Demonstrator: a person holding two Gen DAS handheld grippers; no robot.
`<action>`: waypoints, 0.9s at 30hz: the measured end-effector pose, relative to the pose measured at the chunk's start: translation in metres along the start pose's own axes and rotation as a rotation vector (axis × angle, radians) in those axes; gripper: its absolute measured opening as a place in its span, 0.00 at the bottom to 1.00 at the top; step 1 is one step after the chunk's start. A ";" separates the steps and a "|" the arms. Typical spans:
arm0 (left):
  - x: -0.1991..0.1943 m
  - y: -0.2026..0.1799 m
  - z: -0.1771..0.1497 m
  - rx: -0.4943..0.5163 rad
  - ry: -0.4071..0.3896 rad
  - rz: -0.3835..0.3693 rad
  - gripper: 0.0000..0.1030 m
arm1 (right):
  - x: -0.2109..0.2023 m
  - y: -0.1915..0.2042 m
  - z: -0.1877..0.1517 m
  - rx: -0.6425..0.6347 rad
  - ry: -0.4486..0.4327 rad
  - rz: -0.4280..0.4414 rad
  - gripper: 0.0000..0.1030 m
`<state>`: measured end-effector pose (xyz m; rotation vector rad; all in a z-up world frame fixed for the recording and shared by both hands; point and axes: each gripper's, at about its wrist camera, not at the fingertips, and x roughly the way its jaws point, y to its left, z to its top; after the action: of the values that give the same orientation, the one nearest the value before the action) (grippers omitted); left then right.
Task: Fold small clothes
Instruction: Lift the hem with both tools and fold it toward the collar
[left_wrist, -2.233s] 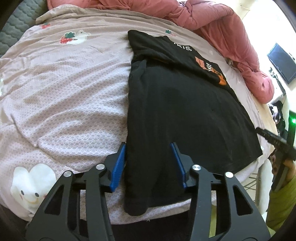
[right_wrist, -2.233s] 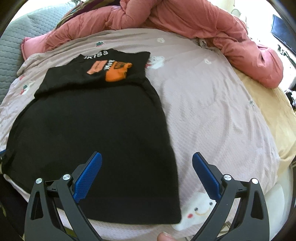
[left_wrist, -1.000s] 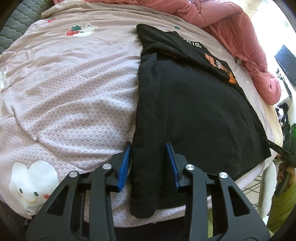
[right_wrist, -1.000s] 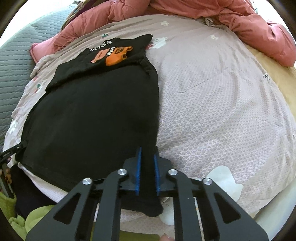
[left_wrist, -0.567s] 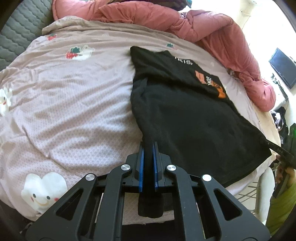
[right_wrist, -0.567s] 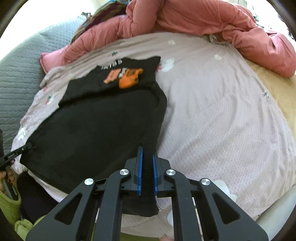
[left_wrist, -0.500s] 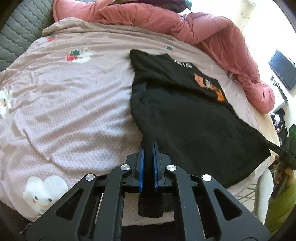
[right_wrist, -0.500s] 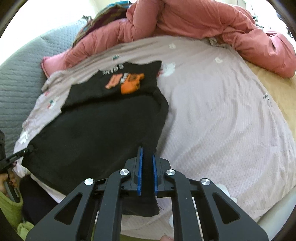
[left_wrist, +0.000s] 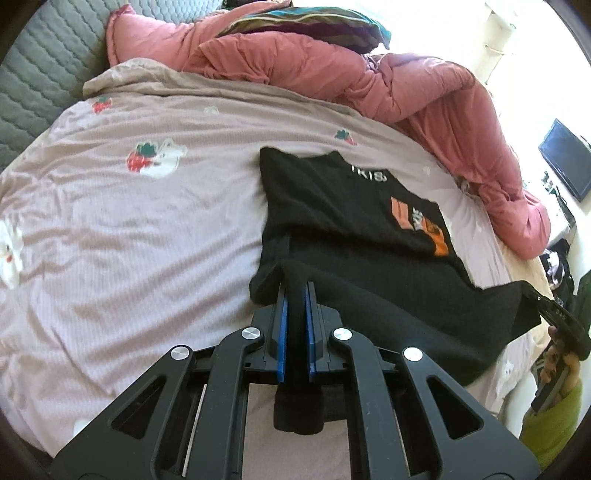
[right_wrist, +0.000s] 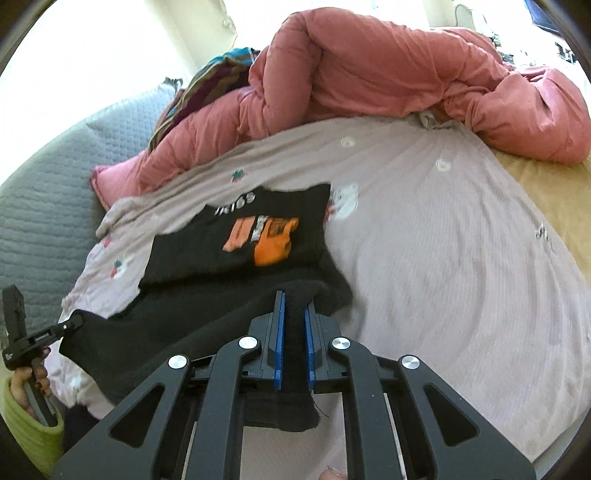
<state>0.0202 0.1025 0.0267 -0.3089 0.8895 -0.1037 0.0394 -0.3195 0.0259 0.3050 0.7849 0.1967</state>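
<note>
both claws (left_wrist: 294, 291) (right_wrist: 294, 301) on black shirt (left_wrist: 351, 221) hem, raised off bedsheet (left_wrist: 129, 229)

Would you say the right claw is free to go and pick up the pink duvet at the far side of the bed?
Probably not: the right claw is shut on the black shirt's hem, so it would have to let go first; the pink duvet itself lies unobstructed.

Your left wrist camera rides close behind its fingers, looking steeply down across the bed sheet (left_wrist: 110, 229) from the near edge. Your right wrist camera does likewise. Both views share the black shirt (left_wrist: 351, 206) and pink duvet (right_wrist: 369, 74).
</note>
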 end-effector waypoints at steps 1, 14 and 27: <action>0.001 0.000 0.006 -0.004 -0.006 0.000 0.02 | 0.003 -0.002 0.005 0.004 -0.007 -0.001 0.08; 0.030 -0.003 0.061 -0.004 -0.037 0.059 0.02 | 0.048 -0.008 0.060 0.009 -0.070 -0.007 0.08; 0.068 -0.006 0.083 0.038 -0.020 0.125 0.02 | 0.097 -0.021 0.077 0.046 -0.031 -0.038 0.08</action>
<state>0.1276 0.1009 0.0269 -0.2183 0.8836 -0.0014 0.1628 -0.3267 0.0059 0.3358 0.7646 0.1384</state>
